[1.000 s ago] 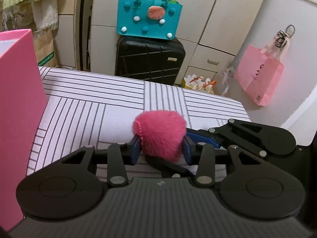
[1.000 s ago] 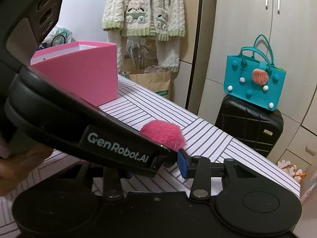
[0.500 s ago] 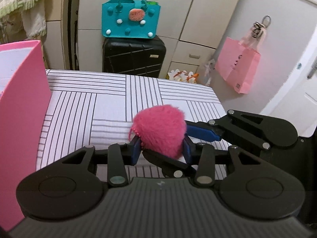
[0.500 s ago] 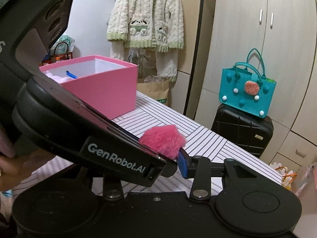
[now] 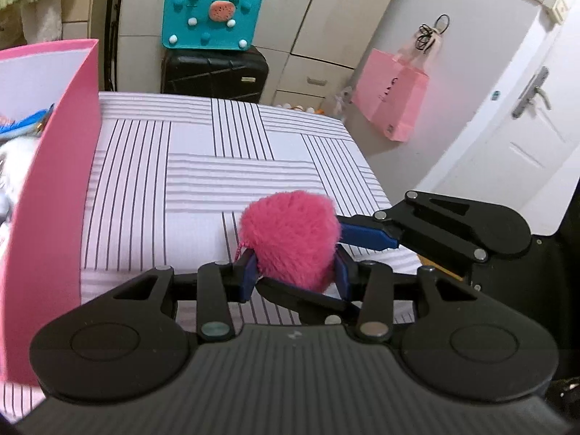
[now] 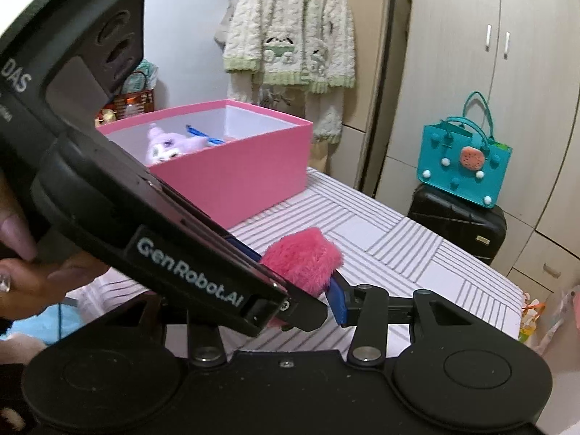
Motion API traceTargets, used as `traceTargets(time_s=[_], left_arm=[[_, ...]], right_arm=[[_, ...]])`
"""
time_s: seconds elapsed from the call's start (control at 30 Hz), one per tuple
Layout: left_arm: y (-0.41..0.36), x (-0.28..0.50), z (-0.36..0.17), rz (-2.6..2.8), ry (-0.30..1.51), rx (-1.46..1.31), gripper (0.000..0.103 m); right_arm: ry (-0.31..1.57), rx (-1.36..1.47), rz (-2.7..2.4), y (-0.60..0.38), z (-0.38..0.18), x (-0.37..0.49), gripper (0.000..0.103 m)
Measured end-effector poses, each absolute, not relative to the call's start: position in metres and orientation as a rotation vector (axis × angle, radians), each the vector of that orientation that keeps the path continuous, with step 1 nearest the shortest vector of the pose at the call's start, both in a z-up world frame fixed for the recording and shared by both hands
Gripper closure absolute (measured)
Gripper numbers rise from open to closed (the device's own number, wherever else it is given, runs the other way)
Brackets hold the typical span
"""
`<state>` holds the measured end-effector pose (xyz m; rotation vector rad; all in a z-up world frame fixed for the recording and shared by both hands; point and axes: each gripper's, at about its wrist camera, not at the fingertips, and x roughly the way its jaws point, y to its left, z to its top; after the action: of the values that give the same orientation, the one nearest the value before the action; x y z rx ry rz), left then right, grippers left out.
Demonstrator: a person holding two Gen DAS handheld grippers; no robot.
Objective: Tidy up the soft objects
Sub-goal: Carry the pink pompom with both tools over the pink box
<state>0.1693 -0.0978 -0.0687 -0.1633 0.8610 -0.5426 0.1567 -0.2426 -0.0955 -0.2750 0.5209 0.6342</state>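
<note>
A fluffy pink pompom (image 5: 290, 235) hangs above the striped table (image 5: 217, 181), with my left gripper (image 5: 295, 272) shut on it, a blue pad on each side. My right gripper (image 6: 290, 290) reaches in from the right around the same pompom (image 6: 304, 259). Its jaws are opening. One blue pad (image 6: 335, 297) still lies against the fur; the other is hidden behind the left gripper's body. The open pink box (image 6: 232, 185) stands to the left and holds a purple plush toy (image 6: 170, 145).
The pink box wall (image 5: 54, 181) rises close on the left. A person's hand (image 6: 32, 272) grips the left tool. Beyond the table's far edge are a black suitcase (image 5: 214, 69) with a teal bag (image 5: 210, 21) on it, and a pink paper bag (image 5: 391, 94).
Both grippers have risen with the pompom and moved toward the pink box. The box's inside, with its plush toy, has come into view.
</note>
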Motion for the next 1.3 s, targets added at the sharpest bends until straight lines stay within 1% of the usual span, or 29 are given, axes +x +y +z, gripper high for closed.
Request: traceTargets(time_s=[0.33, 0.47, 0.7, 0.97, 1.13, 1.3], left_arm=[[-0.049, 0.128, -0.034, -0.562, 0.803, -0.150, 0.061], [-0.026, 0.119, -0.018, -0.557, 0.796, -0.150, 0.061], [0.017, 0.114, 0.003, -0.560, 0.773, -0.152, 0.058], [0.062, 0.126, 0.006, -0.502, 0.759, -0.173, 0.058], [0.092, 0.142, 0.001, -0.474, 0.772, -0.219, 0.056], [0.117, 0.163, -0.013, -0.431, 0.819, -0.282, 0.056]], right_arm=[[0.481, -0.295, 0.668, -0.205, -0.065, 0.115, 0.052], [0.432, -0.320, 0.682, -0.184, -0.052, 0.101, 0.052], [0.397, -0.303, 0.768, -0.153, -0.029, 0.098, 0.050], [0.395, -0.282, 0.818, -0.106, -0.024, 0.114, 0.050], [0.441, -0.250, 0.852, -0.080, -0.023, 0.131, 0.050], [0.502, -0.214, 0.895, -0.062, -0.031, 0.154, 0.049]])
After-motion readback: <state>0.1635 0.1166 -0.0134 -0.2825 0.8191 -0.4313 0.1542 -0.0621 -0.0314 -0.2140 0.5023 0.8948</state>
